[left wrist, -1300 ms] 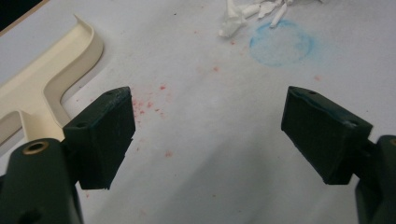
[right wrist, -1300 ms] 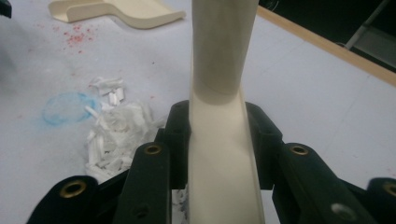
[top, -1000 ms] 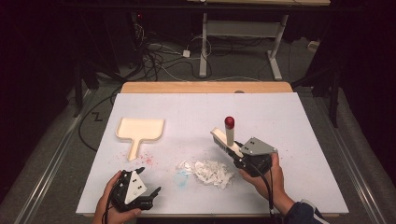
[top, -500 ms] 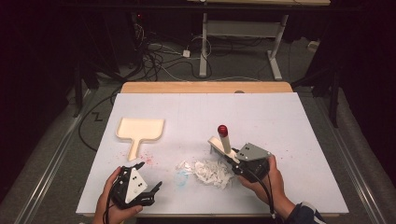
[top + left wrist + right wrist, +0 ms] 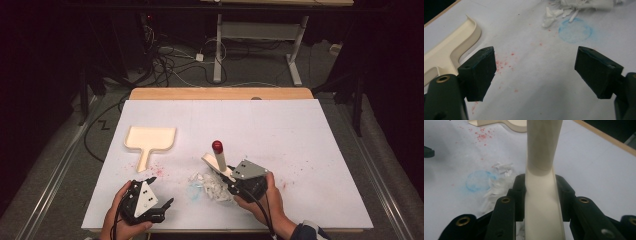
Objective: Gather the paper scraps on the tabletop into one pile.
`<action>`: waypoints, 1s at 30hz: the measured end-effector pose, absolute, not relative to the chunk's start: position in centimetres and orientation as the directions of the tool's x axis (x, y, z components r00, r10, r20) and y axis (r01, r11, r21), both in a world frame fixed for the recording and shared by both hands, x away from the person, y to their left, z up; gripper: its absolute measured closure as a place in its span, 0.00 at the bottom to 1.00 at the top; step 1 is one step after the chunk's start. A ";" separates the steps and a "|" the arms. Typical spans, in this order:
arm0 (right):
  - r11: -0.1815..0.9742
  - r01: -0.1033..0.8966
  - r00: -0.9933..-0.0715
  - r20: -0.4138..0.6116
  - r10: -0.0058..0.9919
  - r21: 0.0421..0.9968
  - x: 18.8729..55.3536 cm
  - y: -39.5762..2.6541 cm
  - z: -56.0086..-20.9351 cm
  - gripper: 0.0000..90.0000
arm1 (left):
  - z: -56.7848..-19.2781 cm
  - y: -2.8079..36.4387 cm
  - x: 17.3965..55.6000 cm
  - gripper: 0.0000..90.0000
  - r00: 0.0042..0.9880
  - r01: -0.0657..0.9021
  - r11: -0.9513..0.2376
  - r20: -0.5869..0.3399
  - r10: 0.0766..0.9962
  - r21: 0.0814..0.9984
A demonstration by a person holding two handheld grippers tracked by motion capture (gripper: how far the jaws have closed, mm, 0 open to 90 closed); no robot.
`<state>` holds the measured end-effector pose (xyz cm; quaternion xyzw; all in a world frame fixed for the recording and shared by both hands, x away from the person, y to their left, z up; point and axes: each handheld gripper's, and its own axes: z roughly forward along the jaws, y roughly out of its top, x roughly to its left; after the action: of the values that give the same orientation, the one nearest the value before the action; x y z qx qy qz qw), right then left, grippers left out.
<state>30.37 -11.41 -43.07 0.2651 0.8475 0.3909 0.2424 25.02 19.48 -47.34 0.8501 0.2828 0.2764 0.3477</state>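
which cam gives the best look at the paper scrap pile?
High view: the whole paper scrap pile lies on the white table, just left of the right gripper. The left gripper view catches its near edge at the top. The right gripper view shows part of it beside the jaws.

Cream brush [image 5: 220,161], red-tipped handle up, touching white scraps [image 5: 207,184].

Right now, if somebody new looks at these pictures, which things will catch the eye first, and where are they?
The right tongs are shut on a cream plastic brush with a red-tipped handle, at the near middle of the white table, just above a heap of torn white paper scraps. A cream plastic dustpan lies to the left. The left tongs are open at the near left edge, gripping nothing.
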 end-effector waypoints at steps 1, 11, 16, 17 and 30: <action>0.553 0.255 -0.744 -0.205 0.637 0.793 30.4 -11.2 -43.0 0.76 | -47.4 19.5 25.1 0.19 0.689 0.288 -0.600 0.274 0.671 0.746; 0.482 0.262 -0.741 -0.146 0.656 0.836 31.4 -15.4 -41.0 0.76 | -47.5 19.4 25.0 0.19 0.695 0.286 -0.610 0.279 0.663 0.739; 0.474 0.262 -0.771 -0.113 0.627 0.841 31.0 -19.2 -39.6 0.76 | -47.6 19.5 24.9 0.19 0.691 0.292 -0.615 0.284 0.665 0.732; 0.487 0.262 -0.776 -0.118 0.619 0.833 30.6 -19.9 -39.4 0.76 | -47.6 19.5 24.9 0.19 0.690 0.293 -0.614 0.283 0.667 0.733; 0.601 0.265 -0.907 -0.017 0.421 0.754 27.0 -23.5 -41.2 0.76 | -47.5 19.6 24.7 0.19 0.680 0.300 -0.618 0.291 0.673 0.727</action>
<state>26.96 -23.54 -41.20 0.1931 0.8895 0.4028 0.0969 24.73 19.64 -47.47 0.8545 0.2847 0.2807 0.3316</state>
